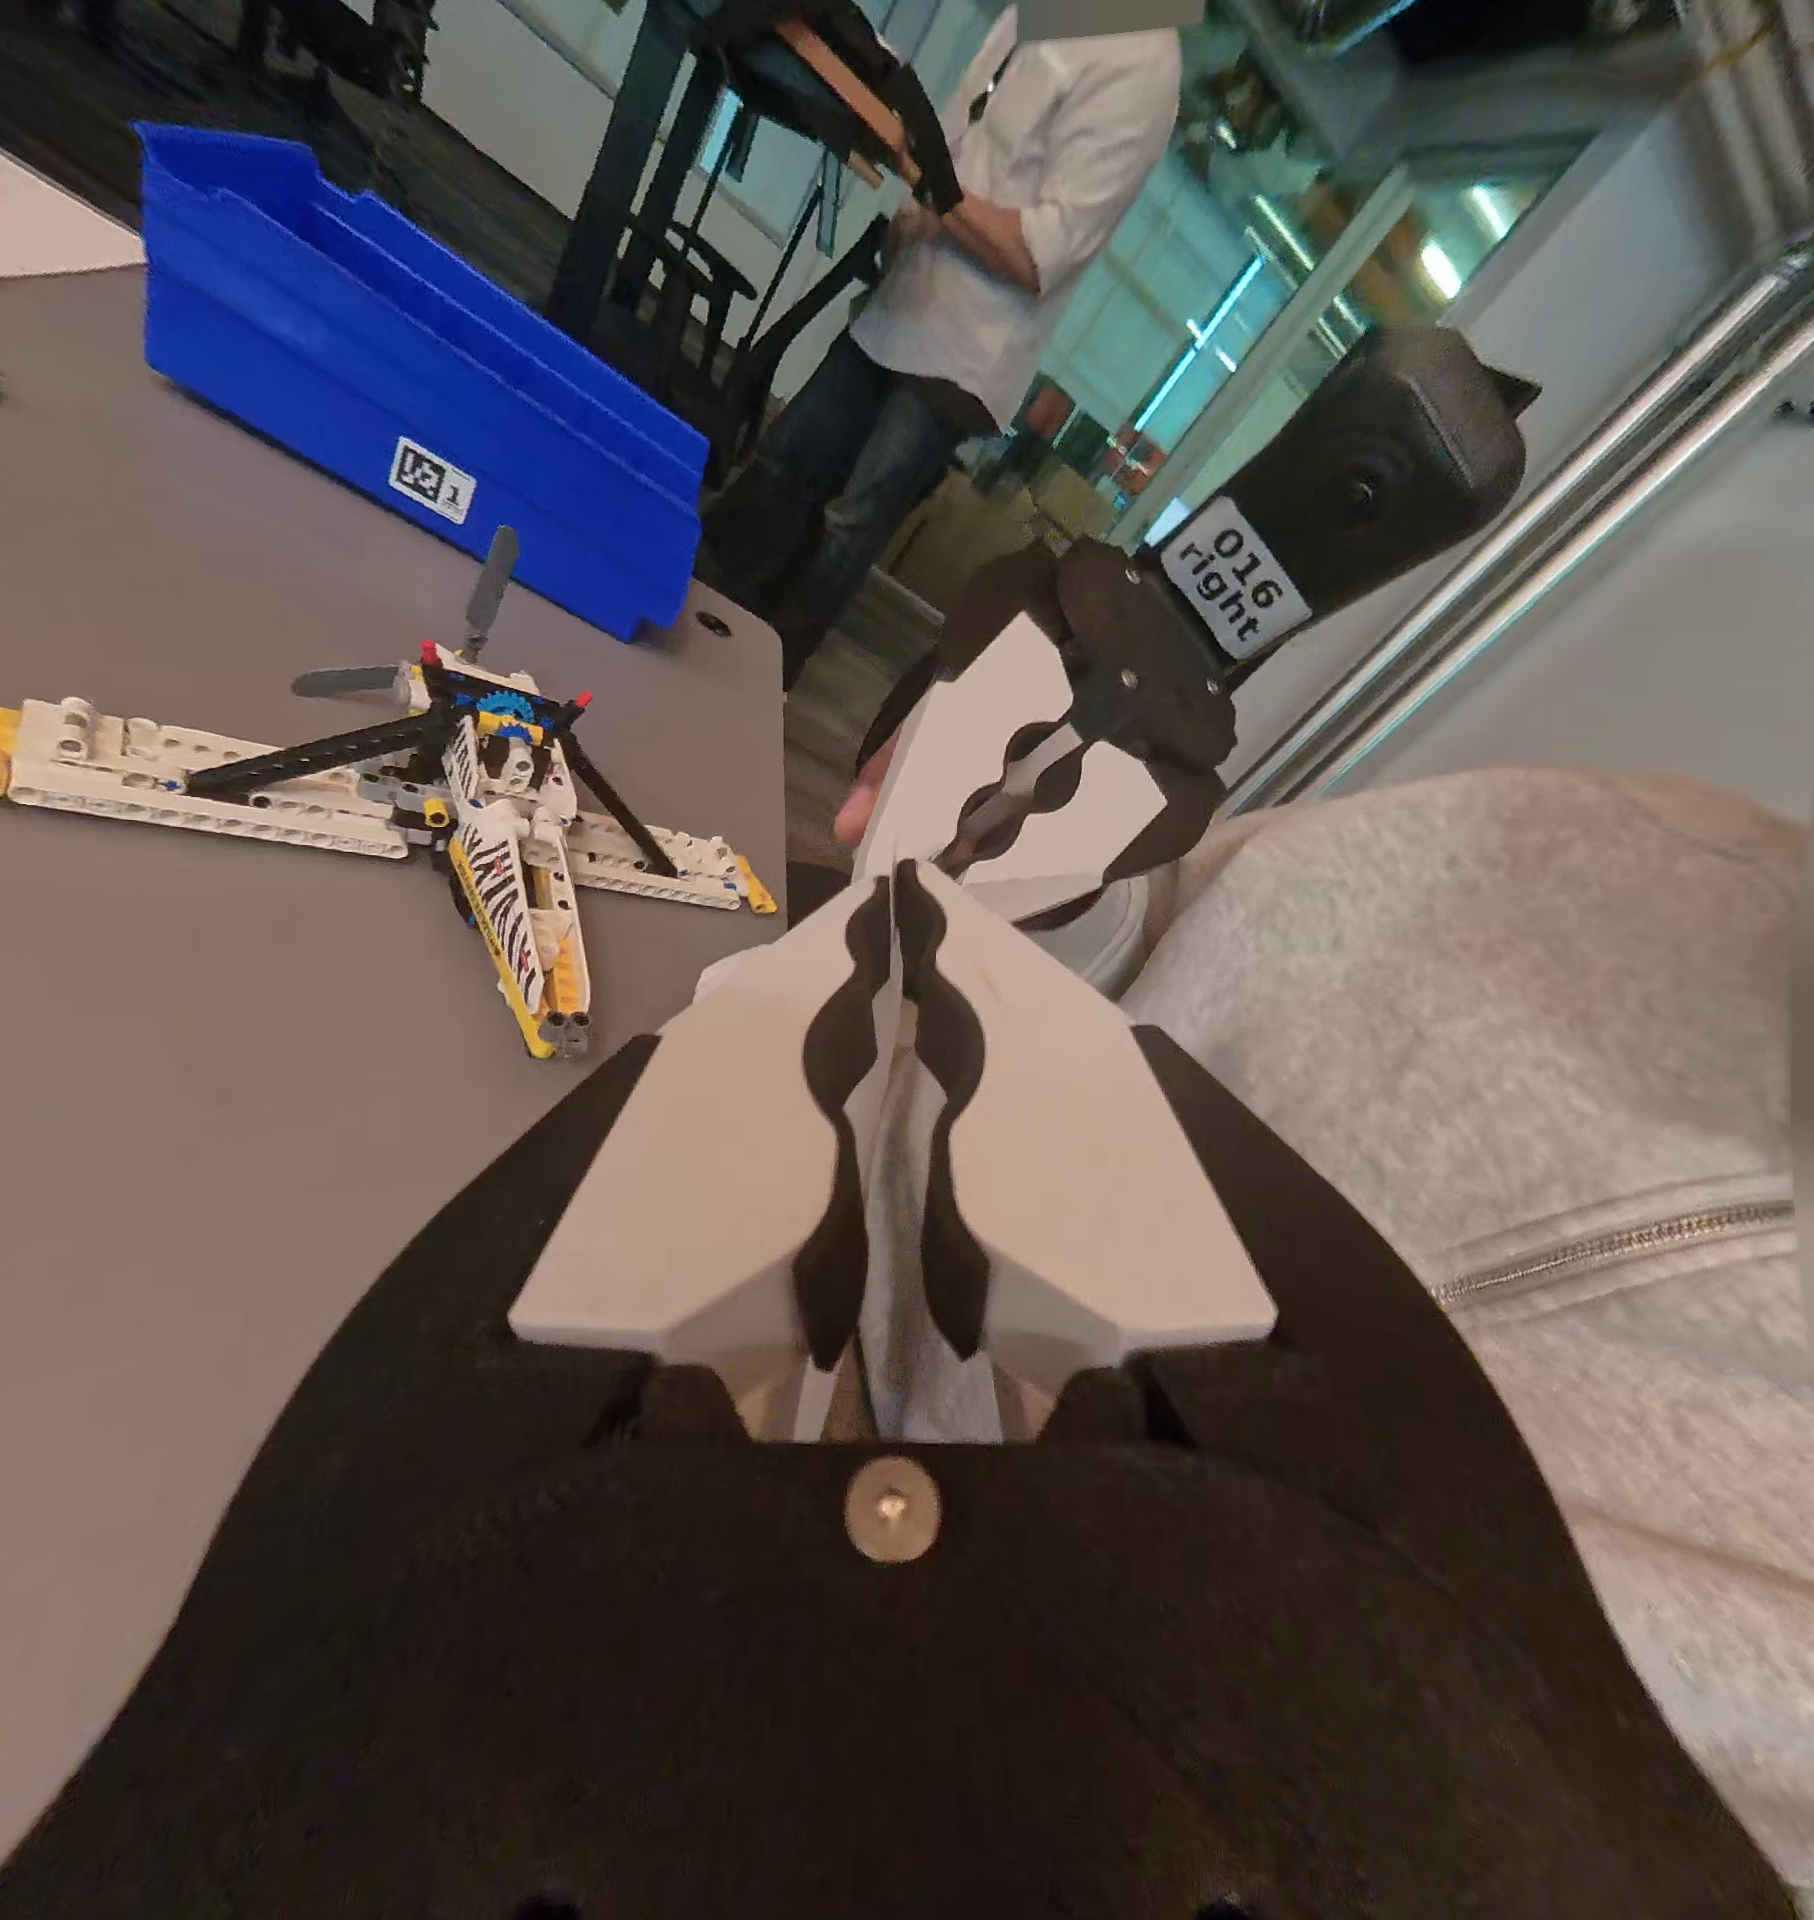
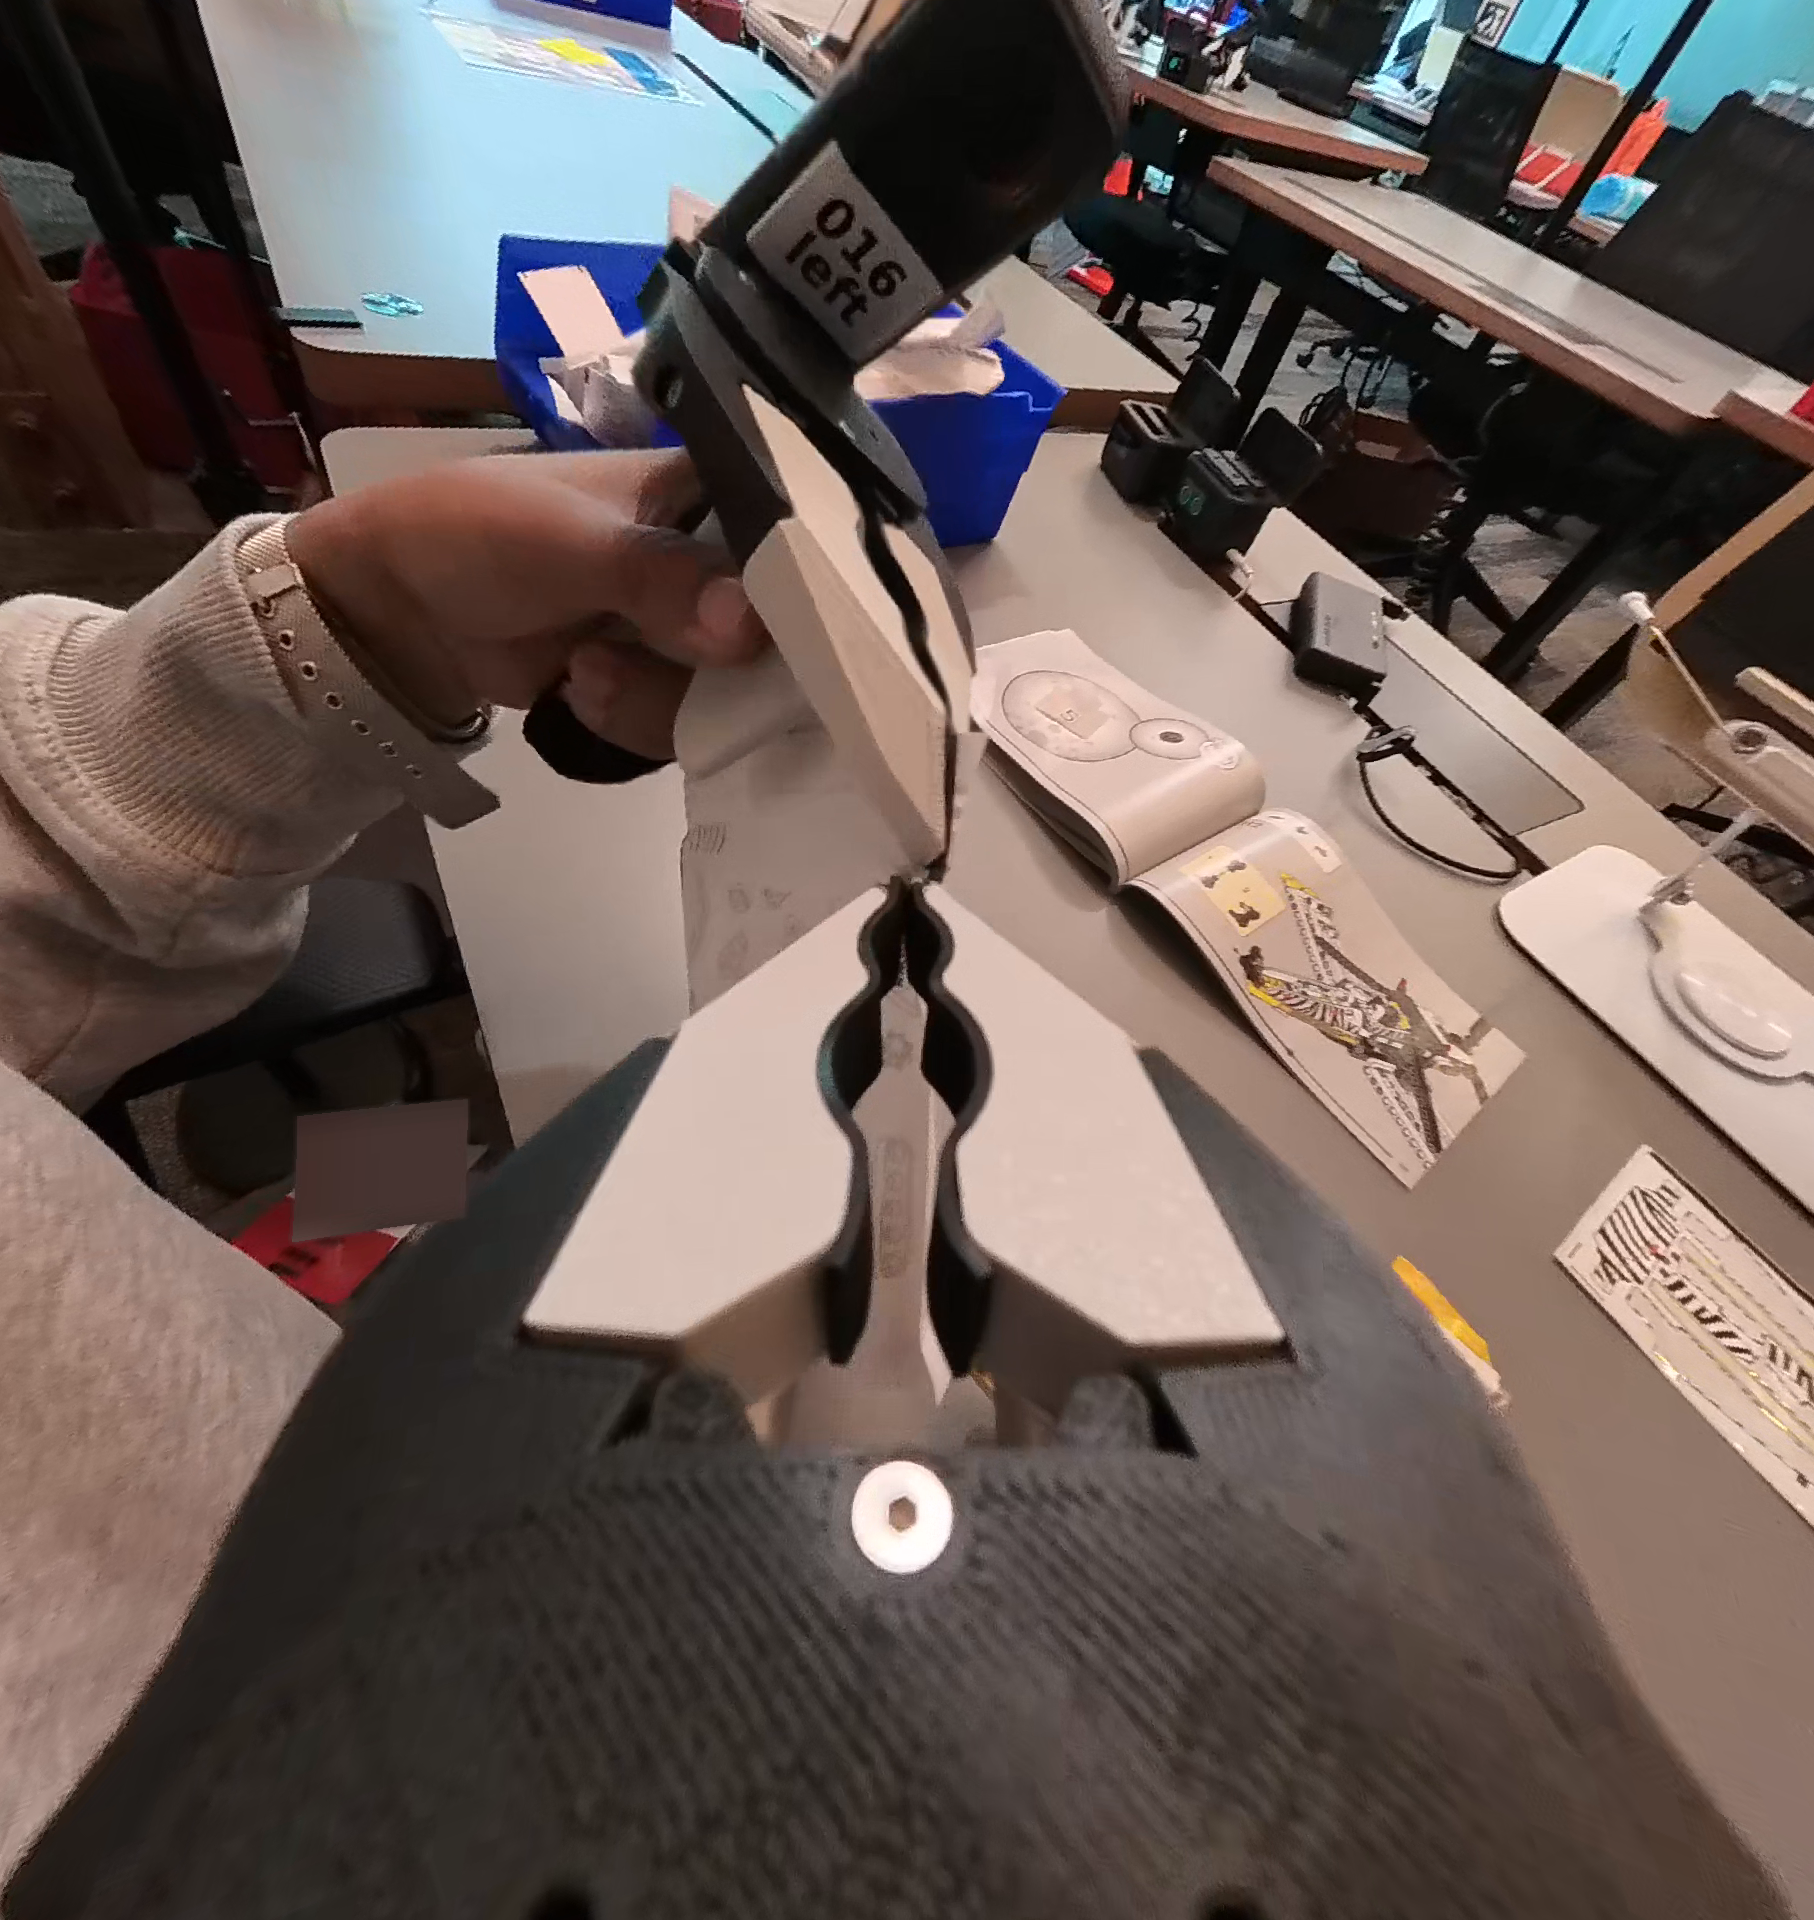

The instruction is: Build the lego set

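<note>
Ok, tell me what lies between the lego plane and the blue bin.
Only bare grey table shows between the lego plane and the blue bin, in the left wrist view.

White labels on both claws (image 1: 1233, 592); coded tag on blue bin (image 1: 431, 480)

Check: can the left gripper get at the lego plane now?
Probably not yet: left gripper and right gripper both pinch a white paper bag, though nothing stands before the lego plane.

Left gripper (image 1: 898, 883) fingers pressed together, right gripper (image 2: 908, 899) likewise closed, tips meeting, left hand (image 2: 529, 592) gripping handle.
</note>
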`<state>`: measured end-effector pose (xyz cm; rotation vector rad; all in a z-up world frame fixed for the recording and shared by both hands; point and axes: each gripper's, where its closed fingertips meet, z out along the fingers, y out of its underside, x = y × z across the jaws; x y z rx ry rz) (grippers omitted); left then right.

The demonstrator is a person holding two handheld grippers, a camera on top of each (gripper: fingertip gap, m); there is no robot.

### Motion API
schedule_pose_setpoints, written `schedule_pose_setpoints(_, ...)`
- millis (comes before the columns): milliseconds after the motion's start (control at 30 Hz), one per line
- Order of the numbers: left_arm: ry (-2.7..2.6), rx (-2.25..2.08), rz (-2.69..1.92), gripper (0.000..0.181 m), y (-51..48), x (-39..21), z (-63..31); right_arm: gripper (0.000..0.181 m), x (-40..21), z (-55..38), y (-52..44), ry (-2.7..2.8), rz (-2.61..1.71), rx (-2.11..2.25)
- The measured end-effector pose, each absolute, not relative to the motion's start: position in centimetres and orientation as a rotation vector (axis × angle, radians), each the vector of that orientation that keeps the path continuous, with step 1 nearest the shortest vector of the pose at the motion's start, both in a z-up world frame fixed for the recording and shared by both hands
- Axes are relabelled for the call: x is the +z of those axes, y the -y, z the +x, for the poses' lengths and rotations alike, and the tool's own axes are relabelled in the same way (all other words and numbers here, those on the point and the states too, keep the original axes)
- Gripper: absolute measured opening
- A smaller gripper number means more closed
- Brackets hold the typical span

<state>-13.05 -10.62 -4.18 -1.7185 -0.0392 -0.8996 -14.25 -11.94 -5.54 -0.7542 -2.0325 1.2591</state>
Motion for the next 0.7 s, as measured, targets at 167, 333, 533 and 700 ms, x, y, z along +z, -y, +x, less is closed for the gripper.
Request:
schedule_pose_setpoints(167, 0.084, -0.917, -1.699, 0.0, 10.1, -4.1, -13.3, 0.0, -5.3, -14.3, 11.5, 1.988, -0.76, 1.263)
schedule_pose_setpoints(333, 0.102, -0.917, -1.702, 0.0, 9.8, -4.3, -13.5, 0.0, -5.6, -14.4, 11.3, 1.985, -0.765, 1.242)
schedule_pose_setpoints(533, 0.21, -0.775, -1.709, 0.0, 9.2, -4.9, -15.7, 0.0, -5.4, -13.8, 11.9, 2.011, -0.746, 1.309)
schedule_pose_setpoints(700, 0.176, -0.815, -1.648, 0.0, 10.7, -4.0, -16.1, 0.0, -5.6, -14.1, 11.9, 1.981, -0.752, 1.266)
